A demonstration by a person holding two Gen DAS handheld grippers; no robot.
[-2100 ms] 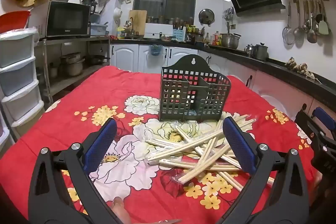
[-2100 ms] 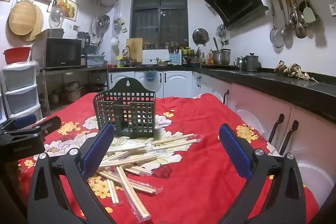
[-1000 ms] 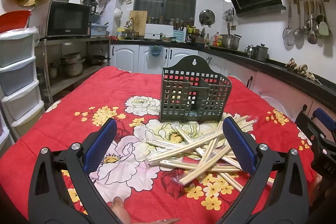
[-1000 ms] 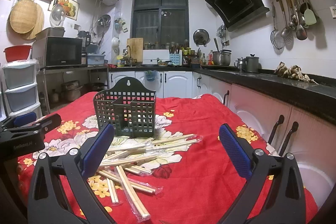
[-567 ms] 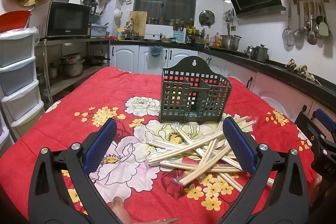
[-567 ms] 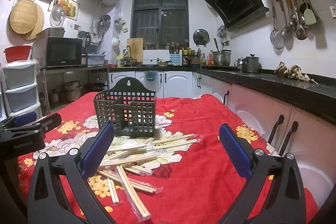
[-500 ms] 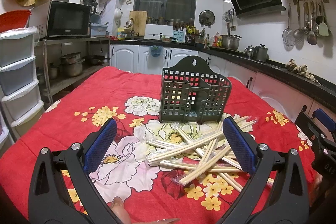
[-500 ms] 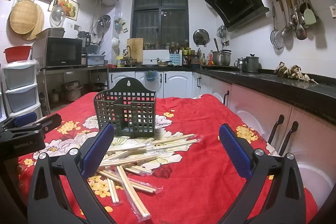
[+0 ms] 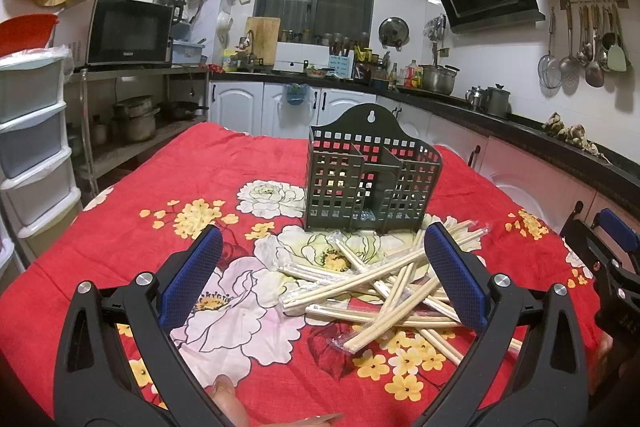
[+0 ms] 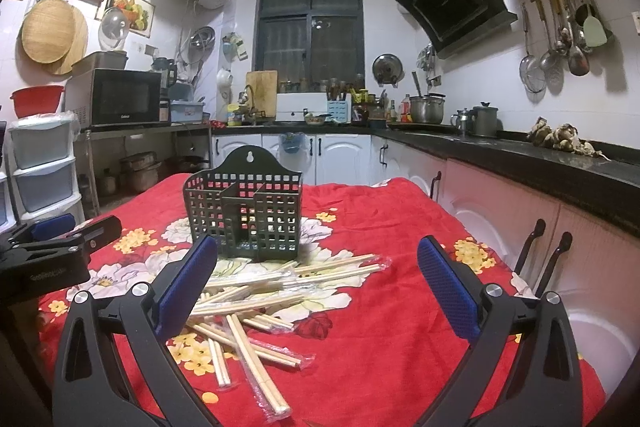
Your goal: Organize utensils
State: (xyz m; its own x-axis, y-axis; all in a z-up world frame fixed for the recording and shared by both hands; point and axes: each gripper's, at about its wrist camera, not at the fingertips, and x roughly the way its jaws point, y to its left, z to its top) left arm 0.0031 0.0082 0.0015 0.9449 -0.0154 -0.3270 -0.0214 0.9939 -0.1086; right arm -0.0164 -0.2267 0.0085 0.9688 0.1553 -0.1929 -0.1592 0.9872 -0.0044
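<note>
While both hover empty, left hand-held gripper (image 9: pixel 323 273) spread wide over red flowered desk (image 9: pixel 132 223); dark rack (image 9: pixel 372 175) upright mid-desk, wrapped chopsticks (image 9: pixel 384 285) heaped touching its front; right hand-held gripper (image 10: pixel 316 281) likewise spread wide.

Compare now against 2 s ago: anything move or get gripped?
Nothing visibly changed. The left gripper and right gripper both stay open and empty above the table. The wrapped chopsticks lie in the same loose pile in front of the empty utensil holder on the red floral cloth.
</note>
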